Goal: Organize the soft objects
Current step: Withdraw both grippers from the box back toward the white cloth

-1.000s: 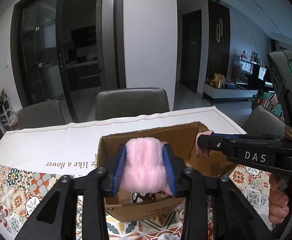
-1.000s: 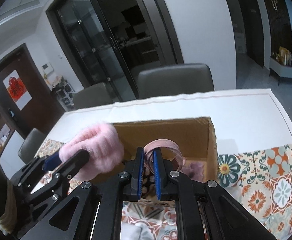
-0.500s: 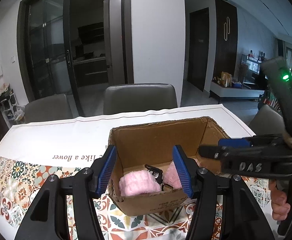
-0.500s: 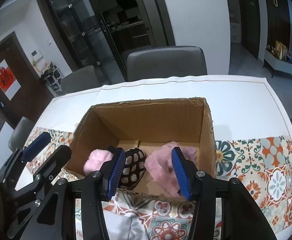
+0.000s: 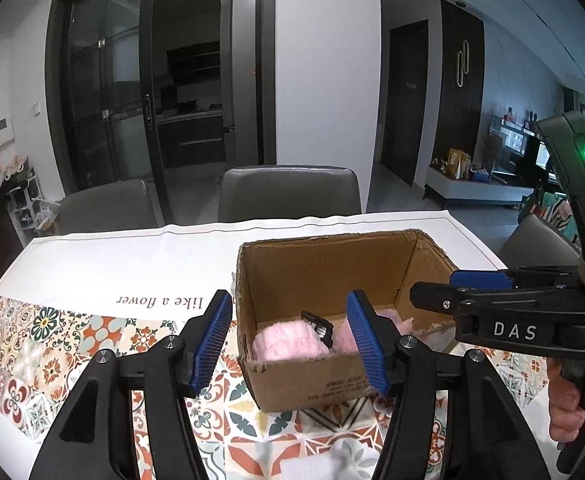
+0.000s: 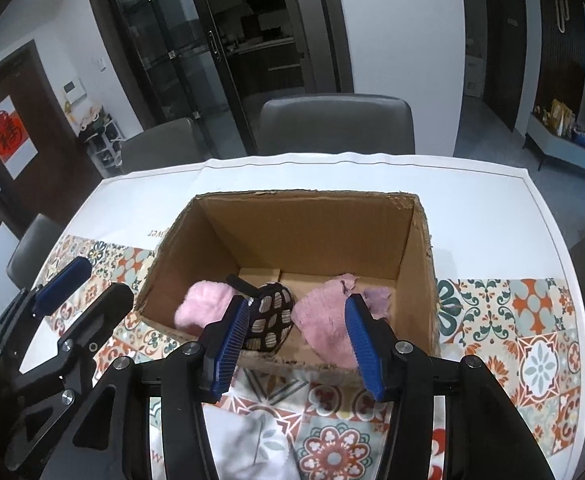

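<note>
**Now both jaws stand empty over the box, with the soft things below**

Now your soft things all lie on the floor of the cardboard box (image 6: 420, 264), along its near wall, below and ahead of both pairs of jaws. The pink fluffy roll (image 6: 202, 306) sits at the near left corner, the dark patterned piece (image 6: 270, 322) in the middle, and the pink fuzzy cloth (image 6: 324, 320) towards the near right, running back to the right wall. You reach the roll sooner with the left gripper (image 5: 288, 336), which hangs at the box's near left corner. The right gripper (image 6: 296, 336) hangs over the middle of the near wall, so the cloth and the dark piece are its side. Both point down into the box, so any next grasp means going down and forward past the near wall.

A second ago your left jaws were clamped on the pink roll above the box, and your right jaws were pinched shut on a pink band. Both have just been opening; nothing is between either pair, and the pads touch nothing. The roll lies dropped in the box. I judge this drop done; the white cloth (image 6: 252, 444) at the worktop's near edge looks next.
</note>
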The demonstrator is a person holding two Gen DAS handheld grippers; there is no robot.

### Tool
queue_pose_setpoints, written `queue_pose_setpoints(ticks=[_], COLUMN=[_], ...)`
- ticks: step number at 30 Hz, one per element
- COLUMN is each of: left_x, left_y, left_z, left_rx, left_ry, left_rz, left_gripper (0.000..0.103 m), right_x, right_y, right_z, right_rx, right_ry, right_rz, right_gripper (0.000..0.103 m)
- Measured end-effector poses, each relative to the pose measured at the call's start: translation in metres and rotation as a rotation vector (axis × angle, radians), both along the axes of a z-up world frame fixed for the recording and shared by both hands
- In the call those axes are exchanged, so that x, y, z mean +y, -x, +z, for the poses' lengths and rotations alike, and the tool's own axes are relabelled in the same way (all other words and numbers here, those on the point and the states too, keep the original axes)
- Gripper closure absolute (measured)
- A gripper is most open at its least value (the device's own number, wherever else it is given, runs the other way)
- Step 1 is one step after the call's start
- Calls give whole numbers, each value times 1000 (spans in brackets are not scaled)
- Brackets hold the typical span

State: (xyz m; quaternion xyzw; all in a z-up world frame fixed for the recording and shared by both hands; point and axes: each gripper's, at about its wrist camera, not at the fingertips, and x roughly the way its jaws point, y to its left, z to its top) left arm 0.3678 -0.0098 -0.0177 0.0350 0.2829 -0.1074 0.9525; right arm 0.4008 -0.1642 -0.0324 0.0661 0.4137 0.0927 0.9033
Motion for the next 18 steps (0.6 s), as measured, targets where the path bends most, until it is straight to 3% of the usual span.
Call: queue_pose_setpoints(ticks=[18], left_x=[-2], left_y=[62], left_z=[-2], left_rx=[19], left_ry=[-12], left_rz=[-81], left_gripper=[43], right_x=[-5], right_y=[75], right_z=[4], right_rx=[-9], right_ry=[10], right_rz=[-69], right_gripper=[51])
